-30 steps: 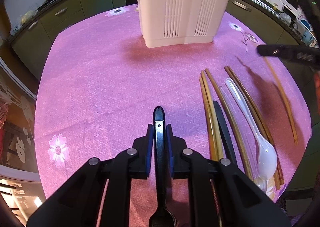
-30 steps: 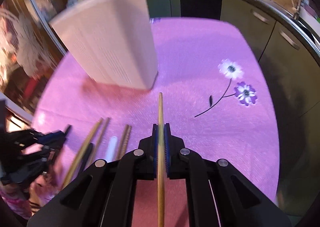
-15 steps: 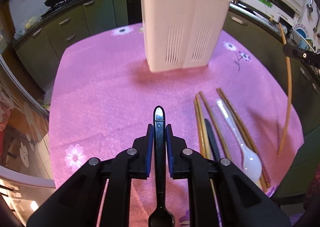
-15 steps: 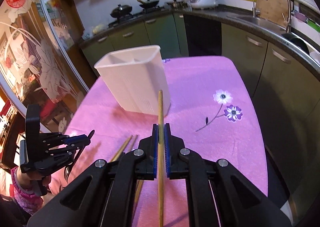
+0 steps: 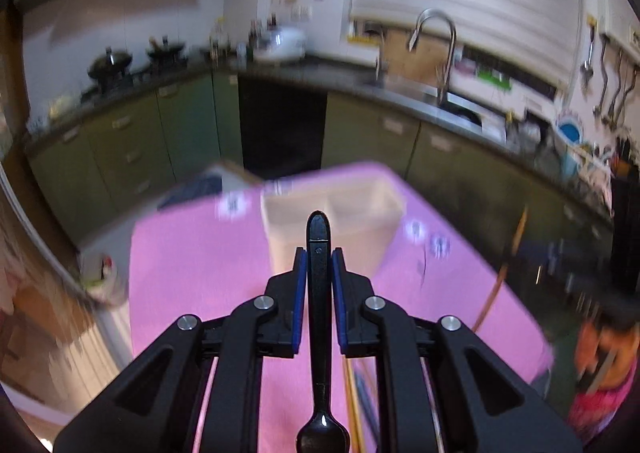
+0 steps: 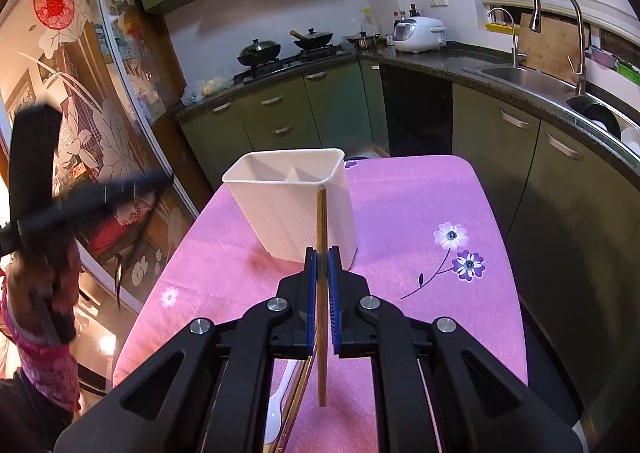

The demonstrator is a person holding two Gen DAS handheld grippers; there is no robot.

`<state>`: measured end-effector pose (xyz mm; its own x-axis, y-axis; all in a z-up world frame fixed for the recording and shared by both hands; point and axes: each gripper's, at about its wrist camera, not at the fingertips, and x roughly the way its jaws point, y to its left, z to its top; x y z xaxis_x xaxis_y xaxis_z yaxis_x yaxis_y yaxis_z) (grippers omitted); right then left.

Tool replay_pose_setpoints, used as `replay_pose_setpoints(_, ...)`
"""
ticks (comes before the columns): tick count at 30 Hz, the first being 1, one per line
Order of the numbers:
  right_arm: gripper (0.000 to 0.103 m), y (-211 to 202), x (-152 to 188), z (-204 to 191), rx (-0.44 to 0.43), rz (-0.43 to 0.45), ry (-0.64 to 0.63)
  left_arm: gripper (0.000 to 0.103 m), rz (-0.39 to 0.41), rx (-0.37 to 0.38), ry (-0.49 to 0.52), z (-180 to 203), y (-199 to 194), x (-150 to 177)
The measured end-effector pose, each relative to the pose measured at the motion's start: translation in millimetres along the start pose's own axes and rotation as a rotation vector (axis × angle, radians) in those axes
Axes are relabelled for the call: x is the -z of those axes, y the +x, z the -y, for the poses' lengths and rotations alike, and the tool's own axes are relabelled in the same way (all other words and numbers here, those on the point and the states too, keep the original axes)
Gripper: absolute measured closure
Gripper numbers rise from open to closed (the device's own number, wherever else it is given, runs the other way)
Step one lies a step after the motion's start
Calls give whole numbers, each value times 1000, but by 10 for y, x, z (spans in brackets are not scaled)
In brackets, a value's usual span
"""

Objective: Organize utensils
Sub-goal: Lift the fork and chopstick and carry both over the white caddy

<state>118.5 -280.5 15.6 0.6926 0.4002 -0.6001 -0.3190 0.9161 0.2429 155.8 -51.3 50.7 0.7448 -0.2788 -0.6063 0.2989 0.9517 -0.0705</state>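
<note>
Utensils are now airborne: the left gripper [image 5: 319, 267] clamps a black spoon [image 5: 320, 333], the right gripper [image 6: 321, 269] a chopstick [image 6: 321, 293], both lifted toward the far white holder [image 6: 292, 209], ready for dropping in

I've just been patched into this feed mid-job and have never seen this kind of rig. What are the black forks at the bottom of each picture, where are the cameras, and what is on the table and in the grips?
There is no robot arm. A person holds one two-finger gripper in each hand, and a fisheye camera on each looks forward along its fingers, so the black forks are the grippers themselves.

The blurred picture is from the left gripper, shut on a black spoon whose bowl points back toward the camera. The sharp picture is from the right gripper, shut on a wooden chopstick.

Ahead of both stands a white utensil holder with a divided inside, on a table under a pink flowered cloth. More chopsticks and a white plastic spoon lie on the cloth below the right gripper.
</note>
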Motion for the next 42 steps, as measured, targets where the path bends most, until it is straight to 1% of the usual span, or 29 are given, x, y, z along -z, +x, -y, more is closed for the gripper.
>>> replay_pose_setpoints(4,97,-3,1,0,-5,4,1,91,137,0,-29,52,17,-412)
replay_pose_setpoints(6,96,-5,4,17,-10,8,6,91,209,-15,-50,42,114,-588)
replay_pose_setpoints(7,96,-4,7,20,-12,9,6,91,230,-15,-67,38,153,-648)
replay_pose_setpoints(9,96,-10,16,25,-16,12,7,91,270,-9,-107,-15,288,-740)
replay_pose_setpoints(11,96,-21,14,32,-19,16,6,91,305,-7,-124,-51,409,-780)
replay_pose_setpoints(14,96,-33,-8,43,-23,22,8,91,381,-45,-120,-65,582,-831)
replay_pose_setpoints(17,96,-61,-18,55,-26,31,10,91,441,-60,-107,-61,701,-860)
replay_pose_setpoints(21,96,-114,-56,63,-27,54,12,91,469,-72,-97,-69,857,-831)
replay_pose_setpoints(24,96,-148,-108,51,-29,70,12,91,478,-90,-89,-77,955,-743)
replay_pose_setpoints(29,96,-225,-240,-29,-30,101,-8,91,432,-86,-107,-138,1070,-523)
replay_pose_setpoints(31,96,-259,-319,-87,-30,116,-20,91,401,-86,-108,-148,1110,-443)
replay_pose_setpoints(32,96,-271,-359,-110,-29,125,-24,90,386,-85,-103,-149,1128,-407)
replay_pose_setpoints(35,97,-310,-512,-194,-24,161,-41,82,356,-90,-96,-153,1149,-350)
replay_pose_setpoints(37,96,-326,-658,-252,-23,195,-48,82,332,-91,-87,-147,1128,-319)
replay_pose_setpoints(42,97,-348,-1134,-355,-25,342,-36,82,307,-107,-77,-135,934,-207)
